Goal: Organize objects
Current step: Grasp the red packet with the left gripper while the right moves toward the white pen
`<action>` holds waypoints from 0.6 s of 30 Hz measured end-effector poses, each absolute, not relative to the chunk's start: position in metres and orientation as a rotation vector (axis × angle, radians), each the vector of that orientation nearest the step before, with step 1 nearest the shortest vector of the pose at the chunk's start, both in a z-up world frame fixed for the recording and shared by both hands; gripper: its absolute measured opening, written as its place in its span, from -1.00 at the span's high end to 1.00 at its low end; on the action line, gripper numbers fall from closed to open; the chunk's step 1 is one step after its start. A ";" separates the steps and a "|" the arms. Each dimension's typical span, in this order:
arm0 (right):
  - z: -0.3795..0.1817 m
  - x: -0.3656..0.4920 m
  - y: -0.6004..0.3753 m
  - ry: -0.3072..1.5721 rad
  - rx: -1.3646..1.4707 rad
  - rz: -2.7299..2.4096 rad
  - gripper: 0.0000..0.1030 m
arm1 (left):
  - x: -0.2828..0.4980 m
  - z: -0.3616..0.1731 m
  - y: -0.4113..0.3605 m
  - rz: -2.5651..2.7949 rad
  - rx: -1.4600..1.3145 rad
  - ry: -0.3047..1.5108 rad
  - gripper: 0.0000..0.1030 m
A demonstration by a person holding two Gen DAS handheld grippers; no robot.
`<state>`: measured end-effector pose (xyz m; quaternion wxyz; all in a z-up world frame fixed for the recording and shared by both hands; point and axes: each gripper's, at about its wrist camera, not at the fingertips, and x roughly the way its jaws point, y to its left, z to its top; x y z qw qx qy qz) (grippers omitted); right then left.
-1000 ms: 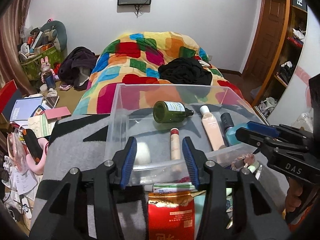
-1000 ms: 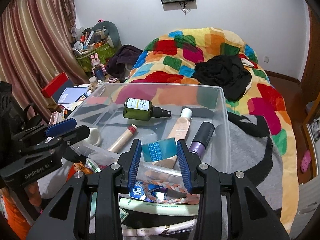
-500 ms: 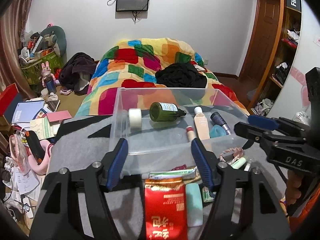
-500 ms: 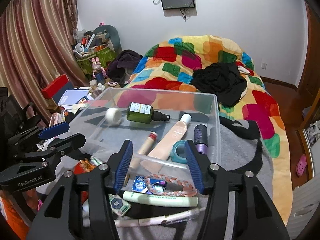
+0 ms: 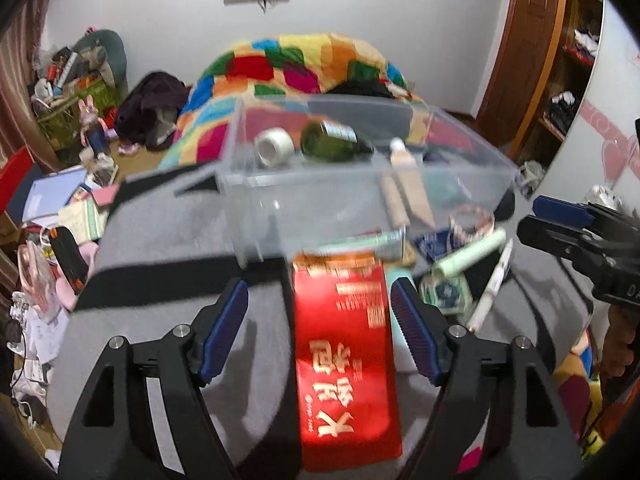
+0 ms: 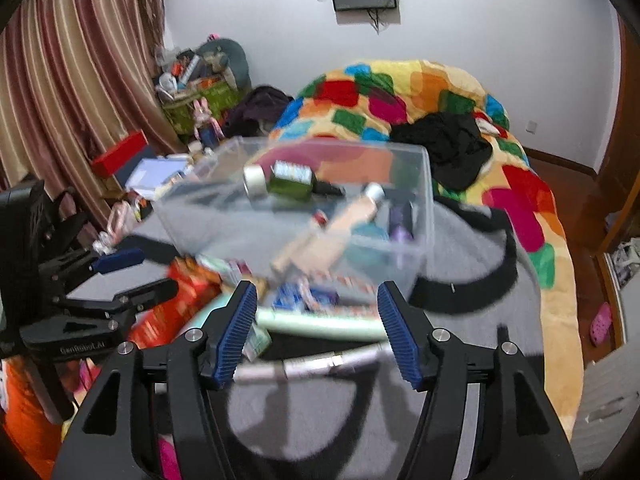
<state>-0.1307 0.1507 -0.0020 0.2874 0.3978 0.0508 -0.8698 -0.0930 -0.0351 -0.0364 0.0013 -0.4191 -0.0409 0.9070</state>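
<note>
Both grippers empty, spread wide.
Red packet point(image 5: 346, 356) lies lengthwise between the left gripper point(image 5: 320, 332) fingers; the right gripper point(image 6: 316, 332) faces a crosswise green tube point(image 6: 320, 326).

Left claw point(image 5: 319, 332) black, ribbed blue pads point(image 5: 224, 330), silver screws; right claw point(image 6: 318, 334) identical

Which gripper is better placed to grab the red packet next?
Left. The left gripper is open with the flat red foil packet lying between its fingers. The right gripper is open over the pale green tube instead.
</note>
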 end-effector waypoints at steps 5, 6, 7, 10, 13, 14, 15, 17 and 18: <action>-0.033 -0.127 0.166 0.037 1.218 -2.312 -0.15 | -0.099 -0.052 -0.027 2.815 -1.359 -0.141 -0.52; -0.038 -0.127 0.168 0.011 1.246 -2.310 -0.15 | -0.099 -0.052 -0.026 2.820 -1.355 -0.139 -0.53; -0.044 -0.128 0.168 -0.027 1.285 -2.305 -0.16 | -0.100 -0.053 -0.025 2.825 -1.355 -0.139 -0.53; -0.050 -0.132 0.168 -0.112 1.319 -2.331 -0.32 | -0.101 -0.054 -0.027 2.836 -1.342 -0.159 -0.51; -0.051 -0.133 0.159 -0.140 1.331 -2.375 -0.58 | -0.098 -0.054 -0.030 2.825 -1.322 -0.203 -0.25; -0.052 -0.132 0.154 -0.117 1.333 -2.400 -0.60 | -0.097 -0.054 -0.032 2.825 -1.324 -0.210 -0.10; -0.054 -0.130 0.149 -0.076 1.326 -2.430 -0.60 | -0.095 -0.055 -0.033 2.819 -1.334 -0.212 -0.03; -0.055 -0.126 0.139 0.032 1.294 -2.479 -0.59 | -0.091 -0.056 -0.036 2.820 -1.330 -0.221 -0.03; -0.055 -0.124 0.139 0.042 1.281 -2.489 -0.58 | -0.089 -0.056 -0.037 2.822 -1.328 -0.220 -0.03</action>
